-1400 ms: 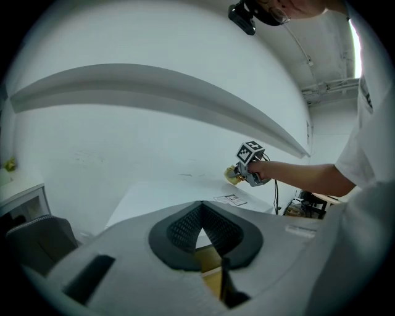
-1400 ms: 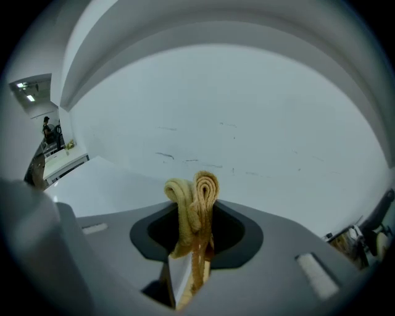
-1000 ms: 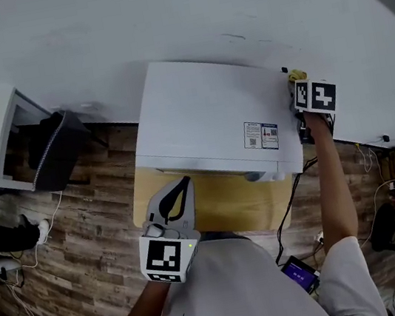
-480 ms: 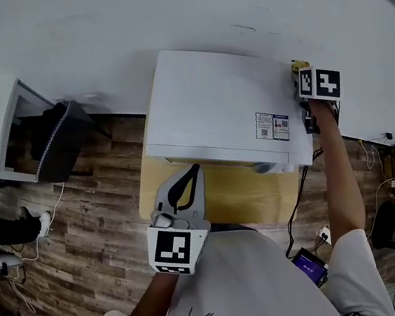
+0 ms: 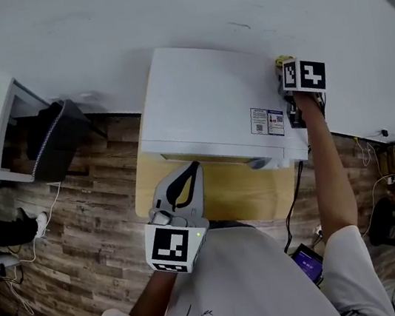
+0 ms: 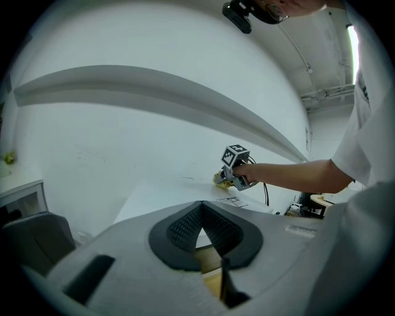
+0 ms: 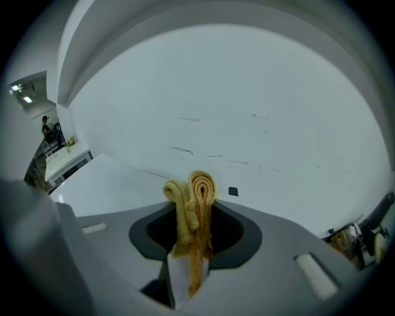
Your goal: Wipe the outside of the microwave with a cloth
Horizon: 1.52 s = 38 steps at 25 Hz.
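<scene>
Unreadable sticker (image 5: 265,122) on white microwave (image 5: 203,100); cloth (image 7: 199,185) in right tongs (image 7: 192,244)

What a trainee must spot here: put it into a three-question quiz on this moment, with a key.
1. True or false: the left gripper is clamped on the cloth.
2. Where on the microwave is the right gripper? A. at the door in front; B. at the far right corner of the top, by the wall; C. at the left side.
3. What colour is the cloth?

Key
1. False: the left gripper's jaws are together on nothing. The right gripper is shut on the cloth.
2. B.
3. Yellow.
</scene>
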Available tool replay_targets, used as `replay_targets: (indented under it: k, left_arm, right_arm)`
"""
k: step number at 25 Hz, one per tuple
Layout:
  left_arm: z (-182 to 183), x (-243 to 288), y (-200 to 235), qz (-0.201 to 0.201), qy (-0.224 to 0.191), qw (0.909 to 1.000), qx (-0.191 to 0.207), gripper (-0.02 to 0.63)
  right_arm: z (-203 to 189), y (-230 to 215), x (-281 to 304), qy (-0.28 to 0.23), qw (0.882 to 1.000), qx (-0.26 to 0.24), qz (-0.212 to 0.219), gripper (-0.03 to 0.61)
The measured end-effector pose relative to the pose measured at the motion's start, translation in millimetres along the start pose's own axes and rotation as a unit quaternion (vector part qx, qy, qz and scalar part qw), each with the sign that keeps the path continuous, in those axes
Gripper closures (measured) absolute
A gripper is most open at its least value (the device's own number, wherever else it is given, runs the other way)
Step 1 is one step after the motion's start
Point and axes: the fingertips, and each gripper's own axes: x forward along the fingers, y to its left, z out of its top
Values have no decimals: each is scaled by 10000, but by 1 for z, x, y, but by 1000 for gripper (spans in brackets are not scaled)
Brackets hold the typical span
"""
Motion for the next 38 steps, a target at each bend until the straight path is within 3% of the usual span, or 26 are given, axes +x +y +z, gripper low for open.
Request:
replay_targets:
  k: [38]
  left_arm:
    - [-1, -35, 31, 468, -155, 9987, -149, 623]
  right_arm:
    - [33, 150, 19, -84, 9930, -471, 1081, 456]
